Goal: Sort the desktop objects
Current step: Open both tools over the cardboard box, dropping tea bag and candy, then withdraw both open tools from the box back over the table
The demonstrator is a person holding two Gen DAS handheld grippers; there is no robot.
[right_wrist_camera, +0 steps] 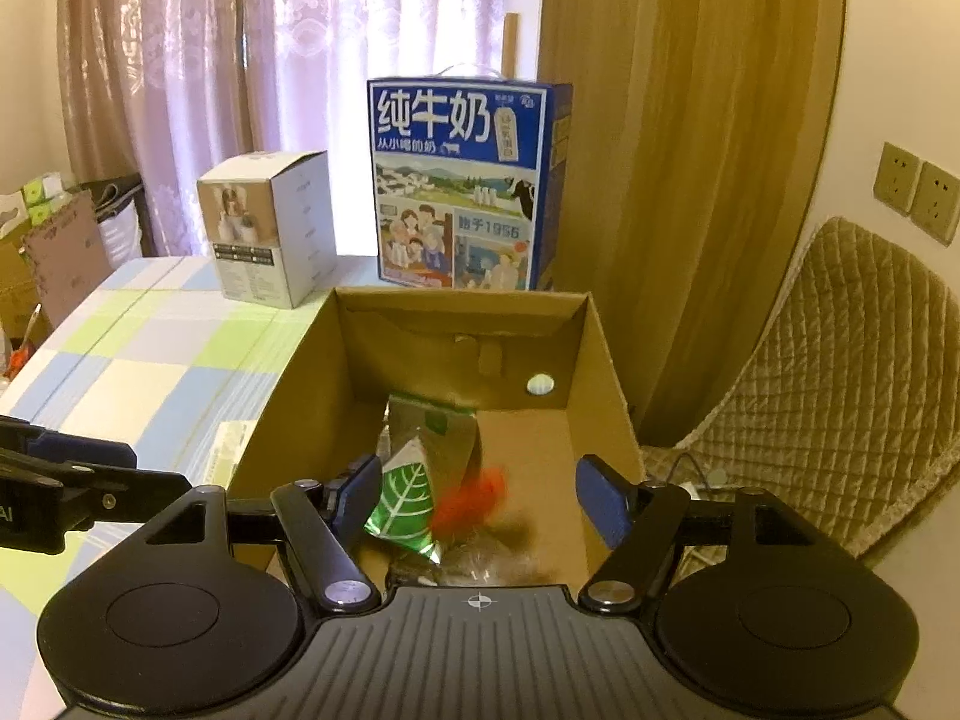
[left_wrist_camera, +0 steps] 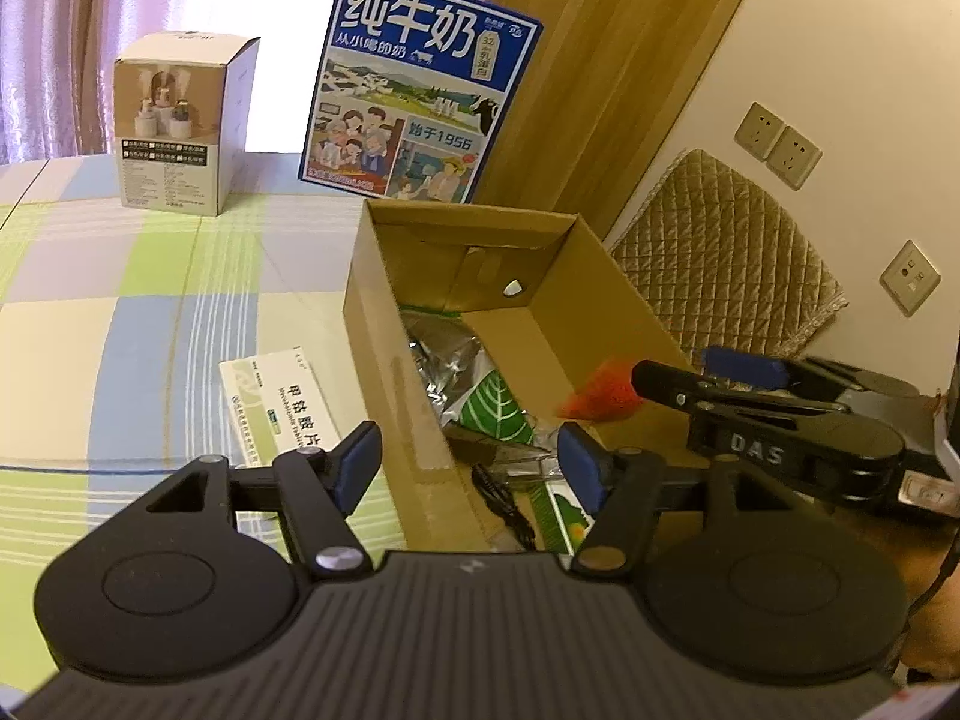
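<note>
The surface [left_wrist_camera: 120,324], under a checked cloth, carries an open box [right_wrist_camera: 606,360] set at its edge, apparently as the bin for sorted things. A foil packet [right_wrist_camera: 402,498] already lies inside. The right claw [right_wrist_camera: 480,495] hangs over the box, spread and pinching nothing; a blurred red thing [right_wrist_camera: 474,501] sits between and below its pads, seemingly dropping in. The left claw [left_wrist_camera: 471,468] is spread too, empty, straddling the box's near wall. A medicine carton [left_wrist_camera: 282,408] waits just outside the box, likely next.
</note>
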